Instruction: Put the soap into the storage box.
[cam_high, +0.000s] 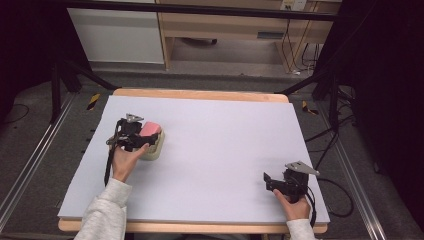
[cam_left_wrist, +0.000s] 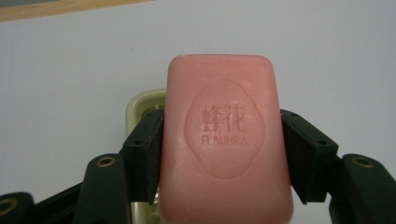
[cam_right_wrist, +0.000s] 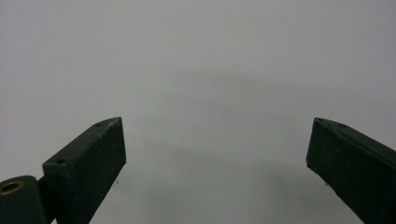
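High view first: the left tongs (cam_high: 141, 136) sit at the left part of the desk (cam_high: 220, 150), over a pale soap dish (cam_high: 156, 148), with a pink soap bar (cam_high: 150, 129) between them. The person's left hand (cam_high: 126, 161) covers the near side of the dish, and the grey plate and black body hide most of the bar, so whether the bar touches the dish cannot be told. The right tongs (cam_high: 266, 181) rest low near the desk's near right corner, held by the right hand (cam_high: 294, 206), well apart from the dish. Between the dish and the right tongs the lavender surface lies bare. The dish is well inside the desk's left edge; the wooden rim shows along the far and near sides.

Left gripper view: both black jaws press the long sides of the soap bar (cam_left_wrist: 226, 140), gripping it at its middle. The bar bears a stamped oval seal with characters and the letters FLAUHRA. Its near end is cut off by the bottom of the frame. Behind and below it only a corner of the soap dish (cam_left_wrist: 140, 105) peeks out, the rest hidden. The desk's far wooden edge crosses the top left.

Right gripper view: the jaws stand wide apart with nothing between them, over plain grey surface, softly blurred.
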